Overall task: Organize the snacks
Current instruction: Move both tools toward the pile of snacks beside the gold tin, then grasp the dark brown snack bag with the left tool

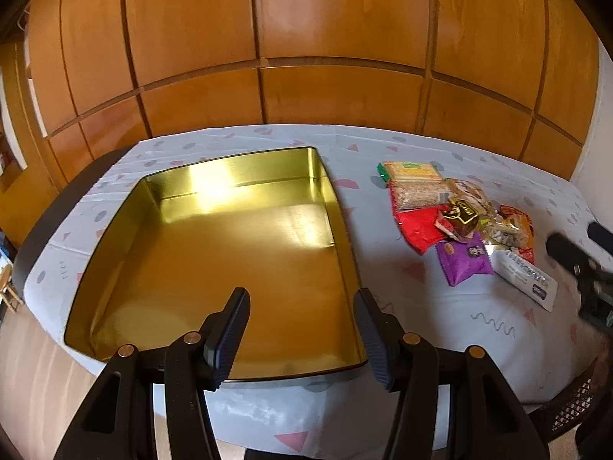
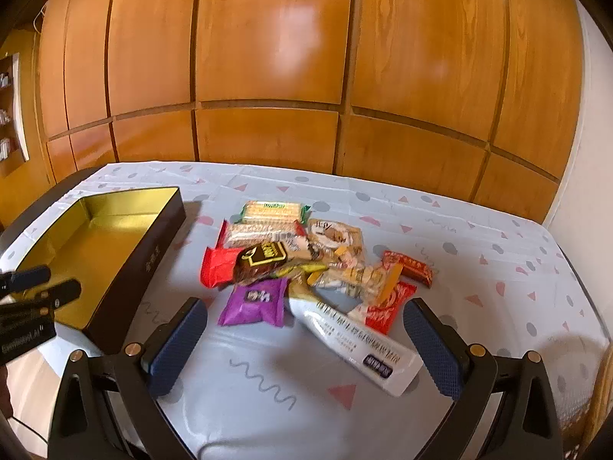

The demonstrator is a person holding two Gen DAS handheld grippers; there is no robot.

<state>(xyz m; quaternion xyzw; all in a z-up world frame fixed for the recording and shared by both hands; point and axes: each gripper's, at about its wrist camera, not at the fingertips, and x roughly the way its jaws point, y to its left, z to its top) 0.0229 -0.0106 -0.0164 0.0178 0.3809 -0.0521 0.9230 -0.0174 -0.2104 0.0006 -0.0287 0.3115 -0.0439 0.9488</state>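
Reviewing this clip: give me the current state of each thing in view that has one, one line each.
Tin box: lid off, nothing inside.
Snack pile: heaped on the tablecloth, outside the box, all packets sealed.
White packet: lying flat at the near edge of the pile.
Purple packet: lying flat, partly under the pile.
Left hand-held gripper: open, holding nothing, above the box.
Right hand-held gripper: open, holding nothing, facing the pile.

Left wrist cam sits right over the near edge of the gold tin (image 1: 214,253), angled down and looking toward the wood-panel wall (image 1: 306,57). Right wrist cam does the same, close above the snack pile (image 2: 306,268). Both views share the tin, the pile and the counter (image 2: 479,237).
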